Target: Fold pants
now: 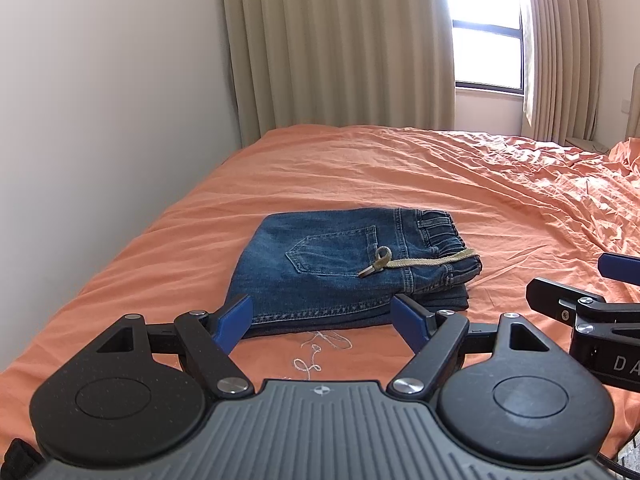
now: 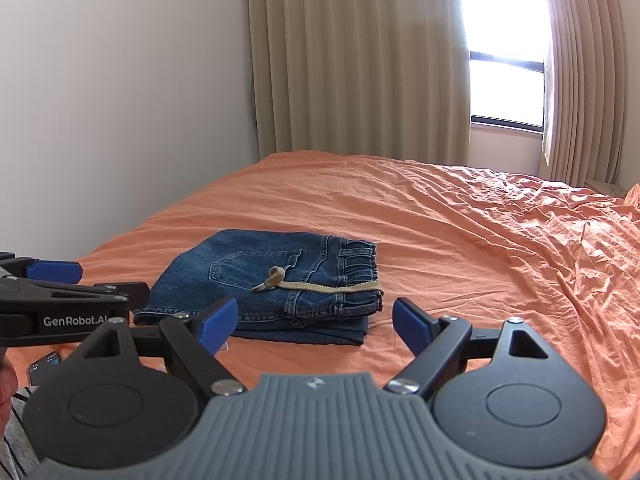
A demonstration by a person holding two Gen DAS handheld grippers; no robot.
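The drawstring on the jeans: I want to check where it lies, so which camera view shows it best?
The left wrist view: the drawstring lies unblocked across the folded jeans, knotted end near the back pocket. The right wrist view shows the whole cord too, only a little smaller.

Folded pants lie on the bed, a drawstring across them, curtains behind.
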